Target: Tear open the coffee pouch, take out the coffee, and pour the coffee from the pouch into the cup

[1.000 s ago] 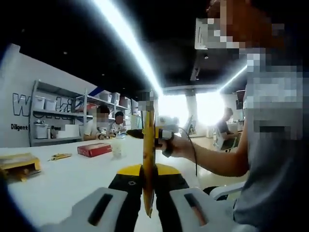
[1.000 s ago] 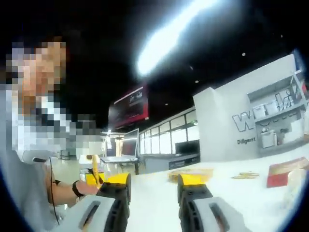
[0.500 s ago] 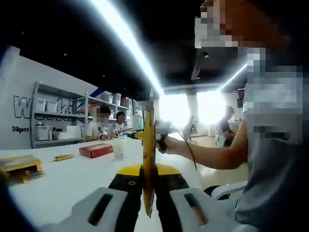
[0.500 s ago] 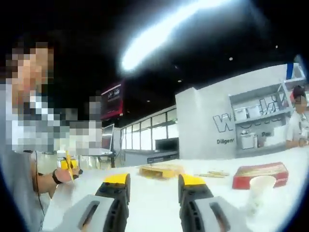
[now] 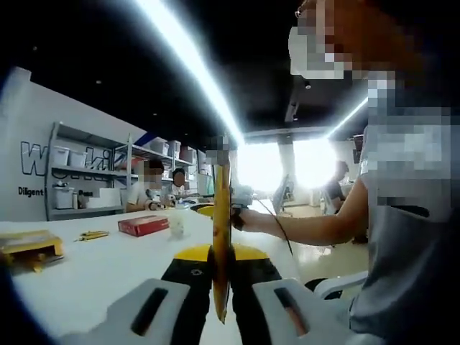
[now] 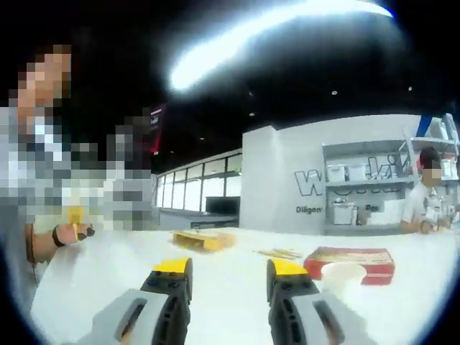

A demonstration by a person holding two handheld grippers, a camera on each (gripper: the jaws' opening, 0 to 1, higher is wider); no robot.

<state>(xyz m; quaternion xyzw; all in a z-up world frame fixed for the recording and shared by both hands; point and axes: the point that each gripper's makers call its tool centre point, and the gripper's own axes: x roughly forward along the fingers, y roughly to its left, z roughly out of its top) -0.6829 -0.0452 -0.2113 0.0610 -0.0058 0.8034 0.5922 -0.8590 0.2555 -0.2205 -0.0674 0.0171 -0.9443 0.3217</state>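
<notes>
Left gripper fingers clamp thin, limp pouch edge-on; light, slippery, best held near top. Right gripper fingers released, above bench.

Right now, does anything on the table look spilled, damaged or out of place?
Nothing looks spilled or damaged. The yellow coffee pouch stands edge-on, clamped in the left gripper. The paper cup stands upright on the white table beside the red box. The right gripper is open, holding nothing.
</notes>
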